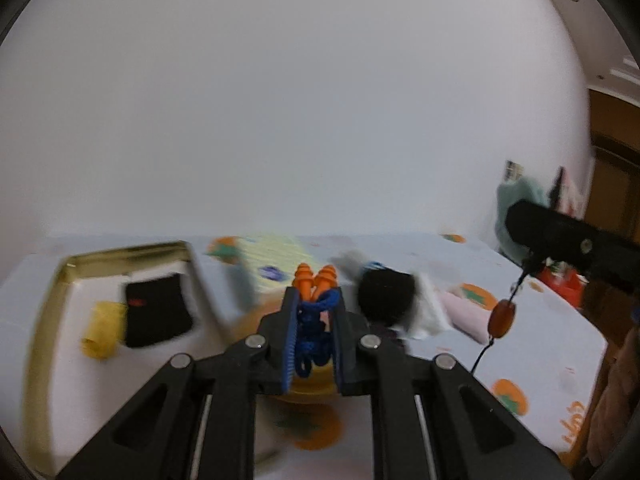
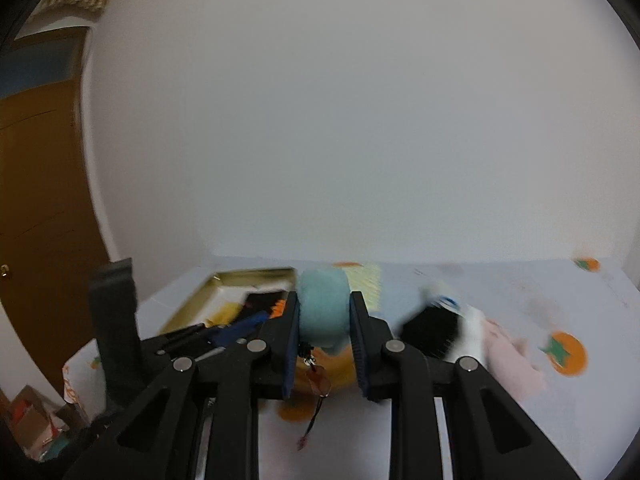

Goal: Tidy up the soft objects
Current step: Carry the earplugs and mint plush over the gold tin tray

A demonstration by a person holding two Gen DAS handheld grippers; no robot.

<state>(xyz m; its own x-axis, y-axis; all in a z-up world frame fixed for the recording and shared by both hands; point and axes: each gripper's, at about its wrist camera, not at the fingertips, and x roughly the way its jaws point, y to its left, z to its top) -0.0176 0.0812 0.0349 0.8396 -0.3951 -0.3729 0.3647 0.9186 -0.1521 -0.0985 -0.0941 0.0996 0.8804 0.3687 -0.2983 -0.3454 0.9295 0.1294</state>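
While we are squeezing the orange earplugs with their blue cord in our left gripper and the teal plush in our right gripper above the table, the dangling cord and the plush's hanging bead could be snagging before reaching the gold tray.

we see a white wall, a brown wooden door, and a persimmon-print tablecloth.

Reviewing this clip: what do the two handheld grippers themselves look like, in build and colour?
Both match. The left gripper and right gripper have matte black angular linkage arms with triangular cutouts, round silver pivot pins at the joints, and flat black fingers lined with ridged blue pads. No cables, markings or sleeves are visible.
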